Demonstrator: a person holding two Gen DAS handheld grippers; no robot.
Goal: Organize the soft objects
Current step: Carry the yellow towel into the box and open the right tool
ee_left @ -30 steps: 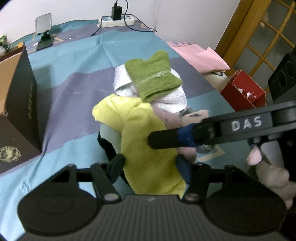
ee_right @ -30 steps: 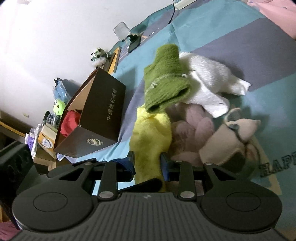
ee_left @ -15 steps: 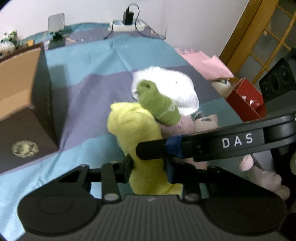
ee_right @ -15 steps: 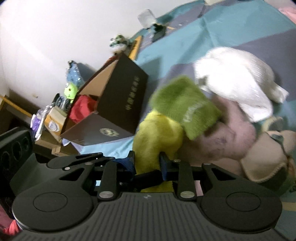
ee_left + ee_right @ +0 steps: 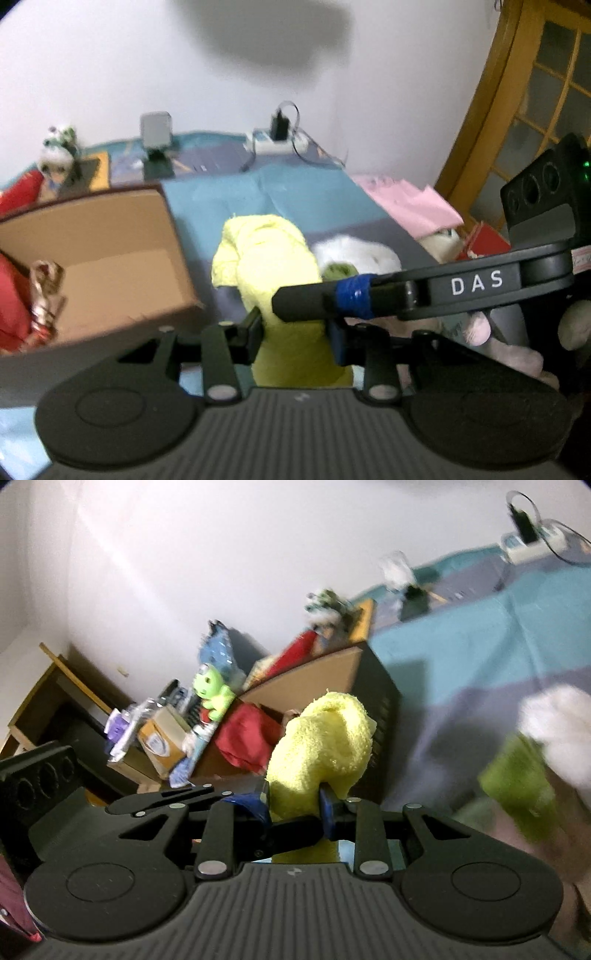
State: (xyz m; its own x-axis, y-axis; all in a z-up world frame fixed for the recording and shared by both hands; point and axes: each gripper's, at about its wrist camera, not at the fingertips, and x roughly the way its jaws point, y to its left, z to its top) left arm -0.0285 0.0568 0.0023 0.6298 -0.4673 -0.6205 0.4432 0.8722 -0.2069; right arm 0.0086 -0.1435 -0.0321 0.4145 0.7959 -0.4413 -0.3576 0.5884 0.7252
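Note:
A fluffy yellow towel (image 5: pixel 266 258) hangs lifted above the striped bedspread (image 5: pixel 295 192). My left gripper (image 5: pixel 295 332) is shut on its lower part. My right gripper (image 5: pixel 295 797) is shut on the same yellow towel (image 5: pixel 325 738), and one of its black fingers (image 5: pixel 369 299) with blue tape crosses the left wrist view. Behind the towel lie a white towel (image 5: pixel 354 254) and a small green cloth (image 5: pixel 338 271). They appear blurred in the right wrist view as the green cloth (image 5: pixel 517 786) and the white towel (image 5: pixel 554 731). A pink plush (image 5: pixel 509 350) sits low on the right.
An open cardboard box (image 5: pixel 110 258) with something red (image 5: pixel 14 295) inside stands to the left, its dark outer wall (image 5: pixel 384 701) right behind the towel. A pink cloth (image 5: pixel 406 199), a power strip (image 5: pixel 280 144) and a phone stand (image 5: pixel 157 147) lie farther back. Toys (image 5: pixel 210 694) crowd the wall.
Both grippers closed on the yellow towel and lifted it up and toward the box. The green cloth slid off it and now lies by the white towel.

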